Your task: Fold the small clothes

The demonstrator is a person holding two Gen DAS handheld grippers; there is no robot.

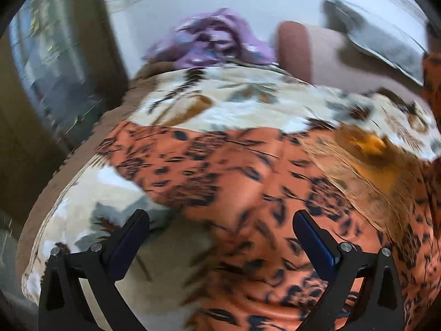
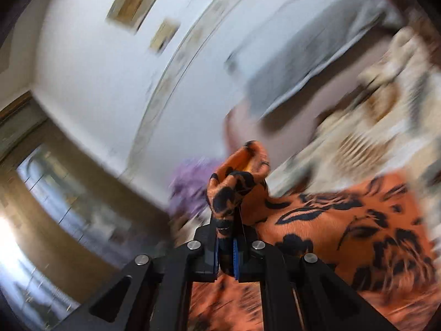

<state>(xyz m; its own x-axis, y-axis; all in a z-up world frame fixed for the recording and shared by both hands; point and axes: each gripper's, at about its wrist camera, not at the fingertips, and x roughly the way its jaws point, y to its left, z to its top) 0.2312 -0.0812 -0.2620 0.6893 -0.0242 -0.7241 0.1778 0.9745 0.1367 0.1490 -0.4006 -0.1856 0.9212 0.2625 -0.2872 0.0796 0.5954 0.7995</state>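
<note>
One orange garment point(image 2: 344, 220), thin, limp, light; grab at corners. Right gripper point(image 2: 227, 253) clamps a bunched corner. Left gripper point(image 1: 220, 237) gapes, empty.

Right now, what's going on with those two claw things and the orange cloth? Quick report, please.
Right gripper shut on orange garment, bunch pinched. Left gripper open, empty, above it. Purple garment lies beyond, apart. Nothing blocking.

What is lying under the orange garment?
Under the orange garment lies a cream floral blanket, showing past its edges. What the blanket hides beneath cannot be seen. The right gripper pinches one corner of the garment.
</note>
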